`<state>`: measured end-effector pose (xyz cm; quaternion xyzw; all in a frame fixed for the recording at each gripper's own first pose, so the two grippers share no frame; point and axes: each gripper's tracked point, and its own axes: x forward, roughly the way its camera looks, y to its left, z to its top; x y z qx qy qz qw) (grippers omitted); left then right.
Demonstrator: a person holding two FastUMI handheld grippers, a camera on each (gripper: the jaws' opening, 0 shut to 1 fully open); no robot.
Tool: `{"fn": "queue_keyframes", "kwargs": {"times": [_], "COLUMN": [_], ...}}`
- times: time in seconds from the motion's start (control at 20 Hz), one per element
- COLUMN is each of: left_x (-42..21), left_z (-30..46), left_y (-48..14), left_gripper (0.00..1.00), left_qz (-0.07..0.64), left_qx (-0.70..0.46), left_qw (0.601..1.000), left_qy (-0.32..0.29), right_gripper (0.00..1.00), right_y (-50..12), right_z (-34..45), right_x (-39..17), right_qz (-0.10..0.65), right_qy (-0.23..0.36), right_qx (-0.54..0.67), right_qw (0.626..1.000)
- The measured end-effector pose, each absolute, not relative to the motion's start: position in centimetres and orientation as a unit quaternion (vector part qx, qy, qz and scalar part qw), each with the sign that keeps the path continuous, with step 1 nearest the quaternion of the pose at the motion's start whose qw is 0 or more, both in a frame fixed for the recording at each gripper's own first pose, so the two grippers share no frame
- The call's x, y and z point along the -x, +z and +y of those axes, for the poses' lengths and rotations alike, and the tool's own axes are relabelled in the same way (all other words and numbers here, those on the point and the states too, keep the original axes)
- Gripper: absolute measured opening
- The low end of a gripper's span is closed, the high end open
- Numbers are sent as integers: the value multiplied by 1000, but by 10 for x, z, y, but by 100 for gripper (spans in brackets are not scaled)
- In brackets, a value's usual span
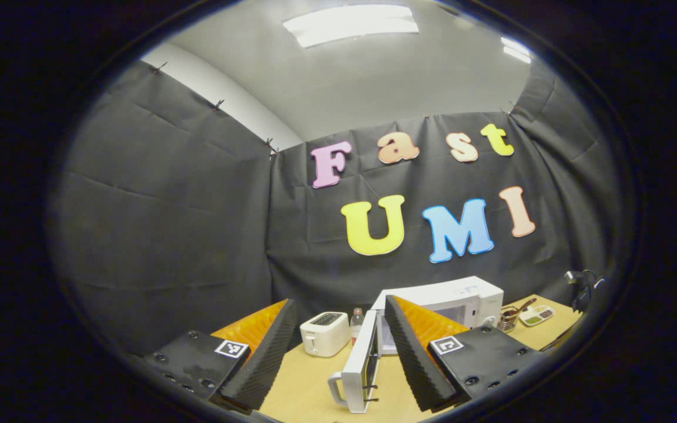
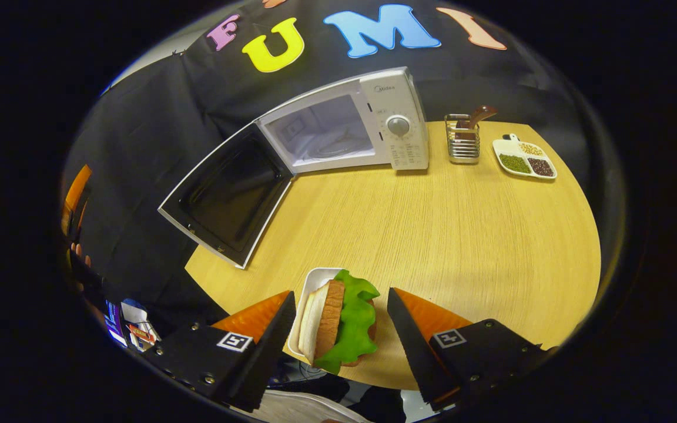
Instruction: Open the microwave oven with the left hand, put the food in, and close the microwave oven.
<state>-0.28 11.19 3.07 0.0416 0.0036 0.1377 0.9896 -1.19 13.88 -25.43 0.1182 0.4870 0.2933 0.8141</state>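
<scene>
The white microwave [image 2: 397, 123] stands at the back of the round wooden table [image 2: 432, 235], its door [image 2: 230, 194] swung wide open to the left and its cavity [image 2: 321, 132] empty. A sandwich with green lettuce [image 2: 344, 323] lies on a small white tray [image 2: 317, 281] at the table's near edge. My right gripper [image 2: 339, 296] is open, one finger on each side of the sandwich and close to it. My left gripper [image 1: 339, 301] is open and holds nothing, raised well back from the microwave [image 1: 456, 296], whose door [image 1: 359, 364] stands edge-on between its fingers.
A white toaster [image 1: 325, 333] and a small bottle [image 1: 357, 325] stand left of the microwave. To its right are a wire utensil holder [image 2: 462, 138] and a divided dish of beans [image 2: 525, 158]. A hand [image 2: 77, 252] shows at the far left of the right gripper view.
</scene>
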Motion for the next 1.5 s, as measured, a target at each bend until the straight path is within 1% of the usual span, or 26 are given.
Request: {"fn": "queue_keyframes", "kwargs": {"times": [0.1,0.15,0.2,0.35,0.4,0.45,0.5,0.55,0.6,0.65,0.7,0.75,0.8,0.95,1.1,1.15,1.2,1.25,1.3,1.5], "left_x": [4,4,5,9,12,14,15,16,16,16,15,13,9,-9,-36,-46,-55,-65,-75,-110], "left_z": [108,108,108,108,104,102,100,97,95,92,90,89,92,97,109,113,117,122,124,143], "left_y": [26,25,24,23,24,25,24,23,22,22,20,20,23,25,20,16,12,10,7,3], "left_gripper": [97,97,97,97,97,97,97,97,97,97,97,97,97,97,97,97,97,96,97,96], "left_qz": [11,14,16,19,18,19,20,21,21,22,23,21,14,0,-13,-12,-13,-15,-15,-23], "left_qx": [-37,-34,-33,-32,-33,-34,-36,-40,-42,-42,-40,-37,-34,-19,-10,-9,-9,-10,-9,-8], "left_qw": [989,989,989,986,986,985,985,985,985,985,985,985,984,985,988,990,991,992,993,997], "left_qy": [140,143,146,160,163,166,166,168,169,168,168,170,172,169,151,143,134,125,113,74], "right_gripper": [96,92,96,96,92,83,69,63,69,69,49,48,35,35,35,31,35,35,35,35], "right_y": [-265,-270,-274,-281,-283,-283,-284,-285,-286,-281,-281,-278,-279,-272,-259,-256,-252,-249,-246,-233], "right_z": [139,140,141,146,146,149,151,153,153,158,160,158,160,157,164,166,169,172,175,192], "right_x": [15,17,22,31,32,32,34,35,38,40,39,35,37,35,28,21,15,7,1,-29], "right_qz": [502,512,521,543,546,550,555,562,567,565,567,562,563,545,534,528,521,516,511,485], "right_qy": [292,292,295,303,304,303,305,306,309,305,311,305,310,309,304,297,288,277,267,230], "right_qx": [-123,-128,-134,-153,-160,-173,-181,-186,-189,-209,-211,-215,-207,-191,-196,-203,-211,-219,-225,-247], "right_qw": [805,798,789,768,764,759,752,745,740,737,733,738,738,755,764,769,775,781,785,807]}}
